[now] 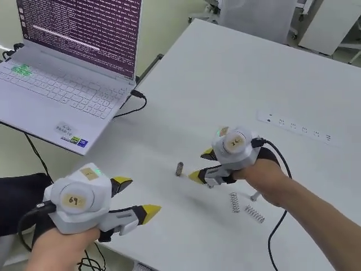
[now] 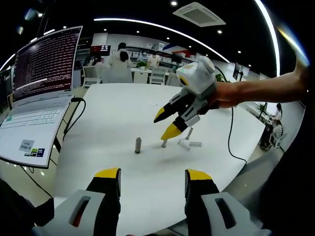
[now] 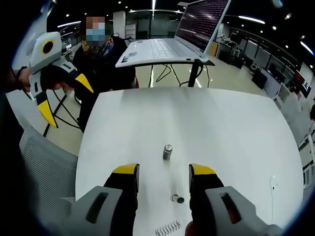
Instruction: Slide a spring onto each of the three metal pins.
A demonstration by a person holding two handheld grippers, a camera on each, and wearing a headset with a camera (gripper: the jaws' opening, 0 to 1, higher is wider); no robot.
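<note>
Left gripper [image 1: 136, 196]: low at the near edge of the table [image 1: 225, 79], jaws spread wide, nothing between them. In its own view [image 2: 152, 174] only bare tabletop lies in the gap.
Right gripper [image 1: 202, 164]: over the middle of the table, jaws apart, clamped on nothing. Seen from the left gripper view [image 2: 166, 124], its yellow tips point down towards the table.
Pin 1 [image 1: 179, 169]: upright, standing free, just ahead of the right gripper's tips. Its shaft looks ribbed, as if a coil sits on it [image 3: 168, 152]; too small to be certain.
Pin 2 [image 3: 176, 198]: upright in the gap between the right gripper's jaws, nearer the right one, touching neither as far as I can tell. In the left gripper view [image 2: 164, 143] it stands just under the lower tip.
Pin 3 [image 2: 189, 132]: upright, near the right hand, beside the loose springs.
Spring a [image 1: 234, 202]: lying flat on the table, beside the right forearm.
Spring b [image 1: 254, 213]: lying flat, just beside spring a, apart from it.
Laptop [image 1: 67, 73]: open, screen lit, on a lower surface beside the table's far-left side.
Power strip [image 1: 296, 125]: flat on the table, far right, well apart from the pins.
</note>
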